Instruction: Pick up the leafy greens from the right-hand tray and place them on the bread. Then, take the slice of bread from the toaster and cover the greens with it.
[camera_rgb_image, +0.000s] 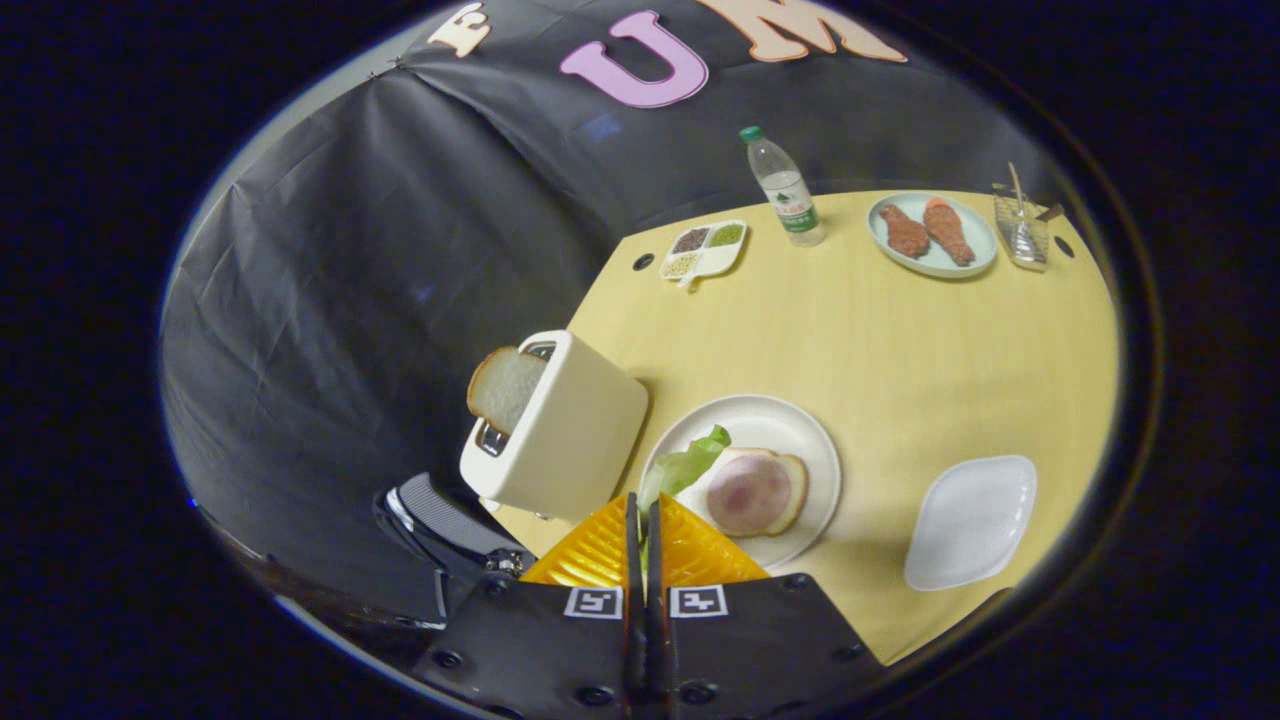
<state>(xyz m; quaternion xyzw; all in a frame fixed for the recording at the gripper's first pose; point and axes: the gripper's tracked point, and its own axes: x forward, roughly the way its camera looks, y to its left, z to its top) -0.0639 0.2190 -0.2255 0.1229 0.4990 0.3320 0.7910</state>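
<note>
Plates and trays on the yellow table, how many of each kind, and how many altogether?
Round plates: 2, one white under the bread and greens, one pale blue with meat.
Empty white tray: 1.
Divided tray: 1.
Total: 4.

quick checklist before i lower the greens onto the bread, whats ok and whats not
1. Grip: gripper fingers nearly closed on the leafy greens: ok.
2. Target: bread on the round plate, a ham slice on top: ok.
3. Greens over the bread: not ok, they hang at the plate's toaster side.
4. Right-hand tray emptied: ok.
5. Second bread slice sticks out of the toaster: ok.
</note>
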